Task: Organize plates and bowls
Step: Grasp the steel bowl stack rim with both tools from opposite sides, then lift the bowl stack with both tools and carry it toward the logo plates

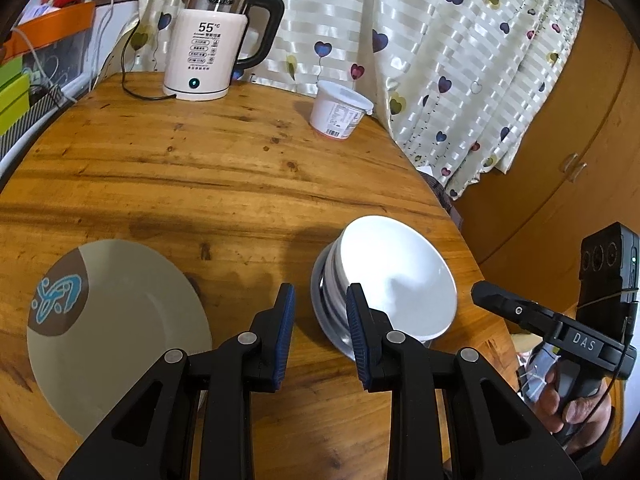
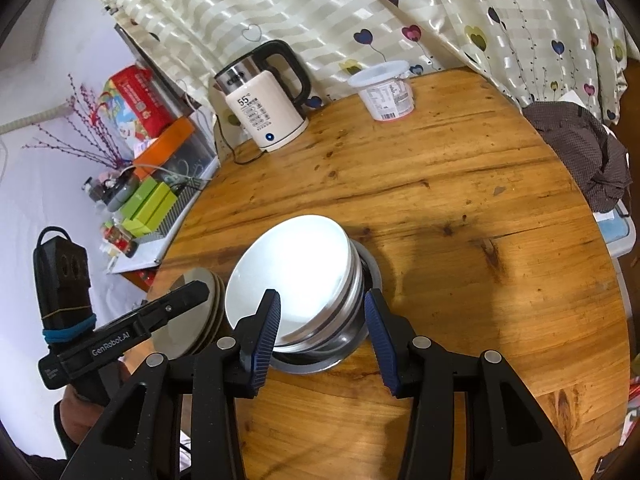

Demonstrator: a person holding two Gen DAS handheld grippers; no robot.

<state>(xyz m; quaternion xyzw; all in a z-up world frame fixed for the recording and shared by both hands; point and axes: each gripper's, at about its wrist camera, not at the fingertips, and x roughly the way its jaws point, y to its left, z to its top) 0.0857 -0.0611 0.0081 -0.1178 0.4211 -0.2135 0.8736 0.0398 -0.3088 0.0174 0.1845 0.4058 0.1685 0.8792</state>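
On the round wooden table the dishes are already gathered into two groups: a stack of beige plates with a brown-and-blue motif toward the left, and just beside it a nest of bowls, white ones tilted inside a steel bowl at the bottom. The top white bowl leans at an angle and does not sit flat in the one beneath. The left hand-held gripper hangs over bare wood between the plates and the bowls, its jaws apart with nothing between them. The right hand-held gripper is aimed at the near side of the bowl nest; its jaws stand apart, the left pad in front of the white bowl's rim and the right pad outside the steel wall, and neither looks to be pressing on anything, so it holds nothing. The stacking step seems to be nearly finished, with the bowls nested but untidy. The next move probably calls for levelling the leaning white bowl, by nudging its raised rim down or pinching the rim and reseating it, gently enough that the glazed bowls do not slide or tip off the stack. A kettle and a white tub stand well apart at the far edge
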